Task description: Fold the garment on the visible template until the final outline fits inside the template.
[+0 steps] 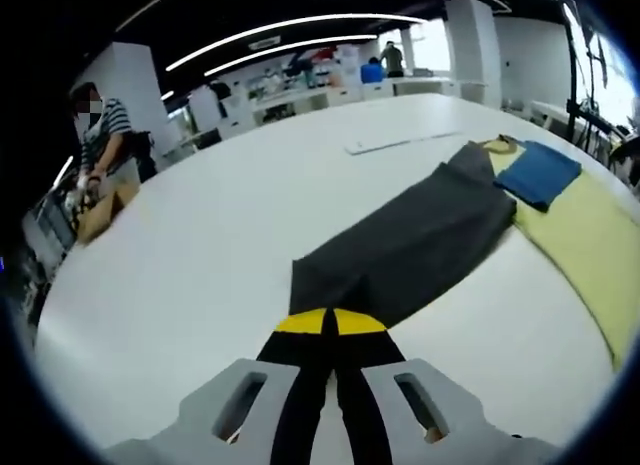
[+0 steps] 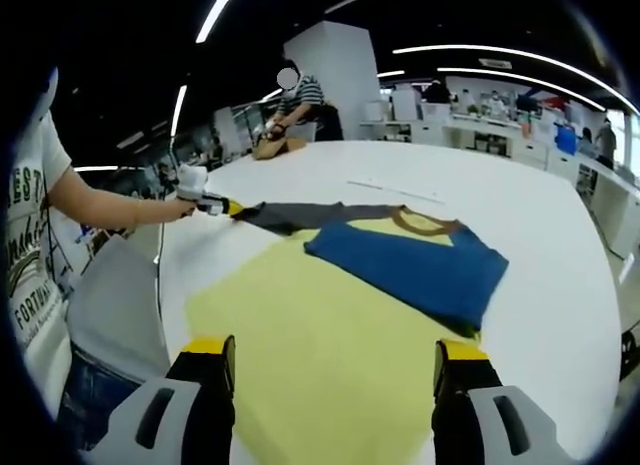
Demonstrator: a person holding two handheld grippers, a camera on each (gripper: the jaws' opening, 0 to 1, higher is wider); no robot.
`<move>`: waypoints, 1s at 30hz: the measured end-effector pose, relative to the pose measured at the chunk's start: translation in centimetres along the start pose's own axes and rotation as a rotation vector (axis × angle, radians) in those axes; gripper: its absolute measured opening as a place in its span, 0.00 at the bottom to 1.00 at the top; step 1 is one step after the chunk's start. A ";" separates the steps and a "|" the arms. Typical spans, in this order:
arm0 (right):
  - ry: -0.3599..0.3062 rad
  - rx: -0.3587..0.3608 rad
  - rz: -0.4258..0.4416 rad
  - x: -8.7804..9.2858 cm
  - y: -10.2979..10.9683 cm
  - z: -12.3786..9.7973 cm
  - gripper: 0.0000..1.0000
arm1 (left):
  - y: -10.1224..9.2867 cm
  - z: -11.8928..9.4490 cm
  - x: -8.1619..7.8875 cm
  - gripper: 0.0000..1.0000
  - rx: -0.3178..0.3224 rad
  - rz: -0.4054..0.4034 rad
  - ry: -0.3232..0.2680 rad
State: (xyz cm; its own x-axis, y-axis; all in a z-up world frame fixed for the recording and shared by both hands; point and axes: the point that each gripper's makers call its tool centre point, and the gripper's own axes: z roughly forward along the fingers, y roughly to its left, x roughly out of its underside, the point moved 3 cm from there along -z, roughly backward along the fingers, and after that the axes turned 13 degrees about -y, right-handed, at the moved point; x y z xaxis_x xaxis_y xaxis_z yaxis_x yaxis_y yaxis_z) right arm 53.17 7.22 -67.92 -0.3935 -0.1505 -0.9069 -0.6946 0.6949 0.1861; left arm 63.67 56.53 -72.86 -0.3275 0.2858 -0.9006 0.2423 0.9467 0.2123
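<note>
L gripper [image 1: 330, 323] fingers are clamped on the grey sleeve [image 1: 410, 250], stretched away from the yellow template [image 2: 330, 355] prob. to fold it back, while R gripper [image 2: 335, 365] fingers are apart over the template, shirt [image 2: 400, 260] on its far end.

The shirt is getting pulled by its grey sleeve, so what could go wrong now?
1. The left gripper is shut on the grey sleeve, which lies stretched far off the yellow sheet. Pulling more may drag the whole shirt off it.
2. The blue part is already folded; a tug could undo it.
3. The right gripper is open above the sheet and holds nothing down, so the sheet might slide too.
</note>
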 end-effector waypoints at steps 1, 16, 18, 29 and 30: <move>0.001 -0.002 -0.001 0.0 0.0 0.0 0.80 | 0.2 -0.1 -0.2 0.00 -0.007 -0.003 -0.007; -0.001 -0.011 -0.004 0.1 0.3 0.0 0.81 | 2.5 -0.7 -2.3 0.00 -0.067 -0.085 -0.056; 0.000 -0.013 -0.006 0.1 0.3 0.0 0.81 | 2.5 -0.8 -2.6 0.00 -0.065 -0.089 -0.050; -0.004 -0.033 -0.018 0.1 0.7 -0.1 0.84 | 1.9 -0.9 -4.7 0.00 -0.038 -0.111 -0.070; -0.007 -0.033 -0.019 0.1 0.7 -0.1 0.84 | 1.9 -0.9 -4.8 0.00 -0.042 -0.119 -0.065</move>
State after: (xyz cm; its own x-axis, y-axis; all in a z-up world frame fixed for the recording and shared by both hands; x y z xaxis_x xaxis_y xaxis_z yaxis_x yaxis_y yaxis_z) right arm 52.56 7.66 -67.89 -0.3765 -0.1585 -0.9128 -0.7212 0.6686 0.1814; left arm 64.86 57.09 -67.76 -0.2919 0.1620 -0.9427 0.1664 0.9791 0.1167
